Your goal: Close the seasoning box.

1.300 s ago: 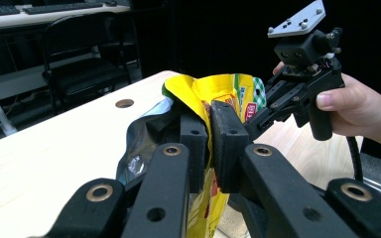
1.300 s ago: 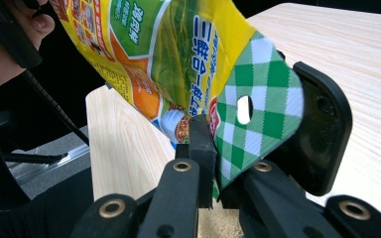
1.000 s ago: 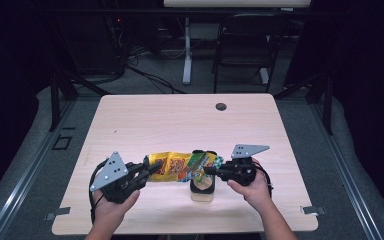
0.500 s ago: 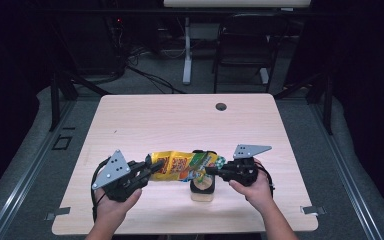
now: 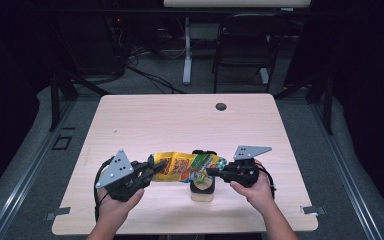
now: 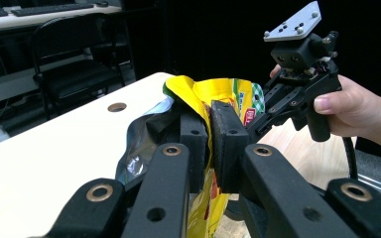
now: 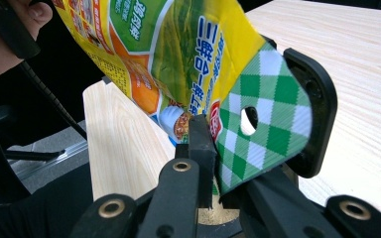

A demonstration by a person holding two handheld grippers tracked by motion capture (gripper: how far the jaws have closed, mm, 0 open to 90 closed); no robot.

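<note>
both hands [image 5: 122, 192] level, jaws clamping the snack bag [image 5: 185, 166] ends.

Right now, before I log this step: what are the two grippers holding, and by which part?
Both hold one yellow-and-green foil snack bag. The left gripper is shut on its yellow end, the right gripper on its green-checked end.

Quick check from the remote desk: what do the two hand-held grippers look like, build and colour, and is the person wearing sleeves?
Both the left hand-held gripper and right hand-held gripper are black, with linked, riveted arms, flat block pads and a grey three-cornered plate on top dotted with small holes. A black cable trails from each. Forearms are bare; no sleeves visible.
</note>
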